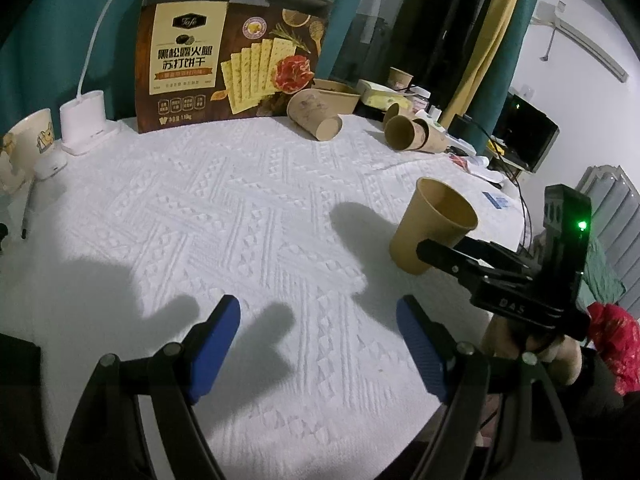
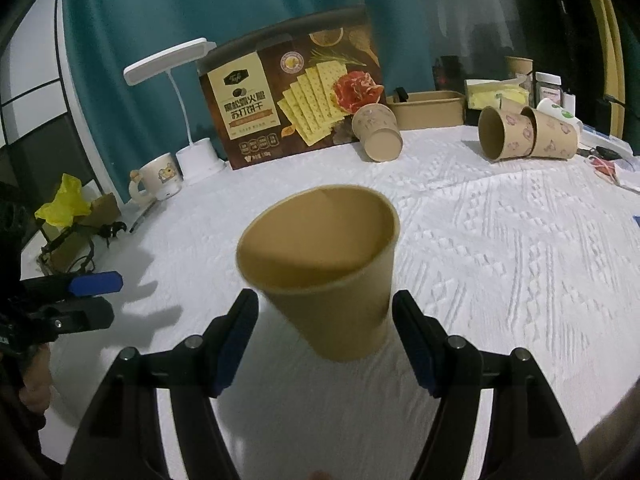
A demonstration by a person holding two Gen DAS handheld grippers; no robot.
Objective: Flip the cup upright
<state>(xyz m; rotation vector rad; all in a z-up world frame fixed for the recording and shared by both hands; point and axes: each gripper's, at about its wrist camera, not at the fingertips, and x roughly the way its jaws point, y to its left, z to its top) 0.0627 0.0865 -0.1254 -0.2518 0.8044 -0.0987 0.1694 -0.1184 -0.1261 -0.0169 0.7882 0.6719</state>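
- Left gripper [image 1: 318, 344]: jaws parted with only bare cloth between the blue pads [image 1: 212, 354] — nothing held; it hangs low over the near part of the table, pointing toward twelve o'clock.
- Brown paper cup [image 2: 326, 276]: at the middle of the right wrist view, mouth up and open toward the camera; its long axis runs roughly from six to twelve o'clock, leaning a little toward eleven, with the base nearest the fingers; in the left wrist view it shows at about three o'clock, rim uppermost.
- Right gripper [image 2: 326, 332]: jaws clenched on the lower wall of the cup, one blue pad on each side; whether the base touches the cloth I cannot tell.
- White quilted tablecloth [image 1: 224, 208]: embossed chevron pattern over the whole table; shadows of the tools fall across it.
- Far edge, toward twelve o'clock: a desk lamp [image 2: 176, 80] and a cartoon mug [image 2: 160, 178] around ten; a cracker box [image 2: 296, 100] standing upright; a printed cup [image 2: 378, 132] on its side just beside it; two more nested cups [image 2: 524, 132] lying at about two.
- Behind — a teal curtain [image 2: 140, 20].
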